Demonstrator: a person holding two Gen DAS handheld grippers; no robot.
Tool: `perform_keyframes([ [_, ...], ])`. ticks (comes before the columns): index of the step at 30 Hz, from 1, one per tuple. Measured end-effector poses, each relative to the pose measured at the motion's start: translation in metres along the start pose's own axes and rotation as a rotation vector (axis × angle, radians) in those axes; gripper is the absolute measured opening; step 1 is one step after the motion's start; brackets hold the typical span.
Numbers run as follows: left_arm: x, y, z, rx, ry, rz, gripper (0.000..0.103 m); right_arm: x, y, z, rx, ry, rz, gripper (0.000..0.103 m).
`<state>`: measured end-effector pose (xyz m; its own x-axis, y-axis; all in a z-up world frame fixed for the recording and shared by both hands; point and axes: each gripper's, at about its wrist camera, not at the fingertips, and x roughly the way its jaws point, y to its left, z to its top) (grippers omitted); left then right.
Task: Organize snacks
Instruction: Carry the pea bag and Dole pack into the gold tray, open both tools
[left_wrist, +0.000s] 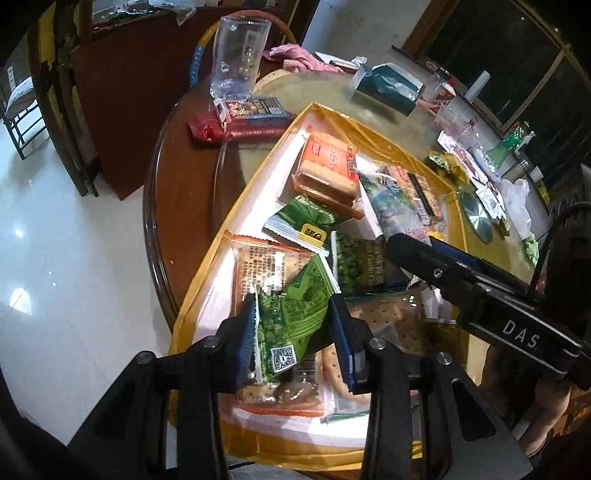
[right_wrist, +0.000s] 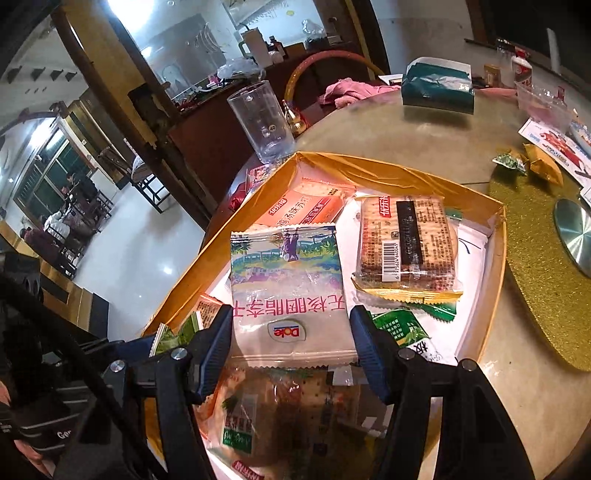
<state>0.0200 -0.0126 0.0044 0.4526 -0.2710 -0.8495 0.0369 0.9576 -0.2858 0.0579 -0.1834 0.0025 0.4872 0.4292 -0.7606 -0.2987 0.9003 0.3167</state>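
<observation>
Downward-tilted, left tool (left_wrist: 293, 332) clamping green packet (left_wrist: 291, 310), right tool (right_wrist: 291, 343) clamping Dole packet (right_wrist: 288, 291).

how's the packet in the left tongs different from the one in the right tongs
The green packet in the left tongs is dark green with a QR code; the white packet in the right tongs is pale, with a landscape picture and red lettering. The green packet looks narrower and crumpled, tilted between the pads; the white packet lies flatter and wider. Both are sealed snack packets held over the yellow-rimmed box.
</observation>
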Motion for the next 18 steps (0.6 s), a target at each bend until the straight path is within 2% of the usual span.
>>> perform_keyframes([
  [3,0.005,0.001,0.001,-0.002,0.009,0.001,0.044,0.005,-0.002,-0.001,0.019,0.016,-0.001,0.066],
  [5,0.005,0.0,0.001,0.001,0.014,0.002,0.056,0.006,-0.004,-0.002,0.031,0.017,0.015,0.069],
  [6,0.003,-0.001,0.001,-0.002,0.01,-0.002,0.067,0.003,-0.005,-0.002,0.039,0.011,0.025,0.069],
  [7,-0.002,-0.002,0.0,-0.003,-0.006,-0.013,0.072,0.0,-0.007,-0.003,0.051,0.005,0.041,0.069],
  [10,-0.02,-0.015,-0.002,0.015,-0.061,-0.063,0.08,-0.019,-0.012,-0.005,0.077,-0.023,0.092,0.07],
  [14,-0.044,-0.048,-0.005,0.083,-0.139,-0.135,0.084,-0.062,-0.03,-0.014,0.118,-0.119,0.147,0.075],
  [18,-0.048,-0.089,-0.007,0.155,-0.132,-0.214,0.085,-0.112,-0.069,-0.029,0.176,-0.187,0.171,0.076],
])
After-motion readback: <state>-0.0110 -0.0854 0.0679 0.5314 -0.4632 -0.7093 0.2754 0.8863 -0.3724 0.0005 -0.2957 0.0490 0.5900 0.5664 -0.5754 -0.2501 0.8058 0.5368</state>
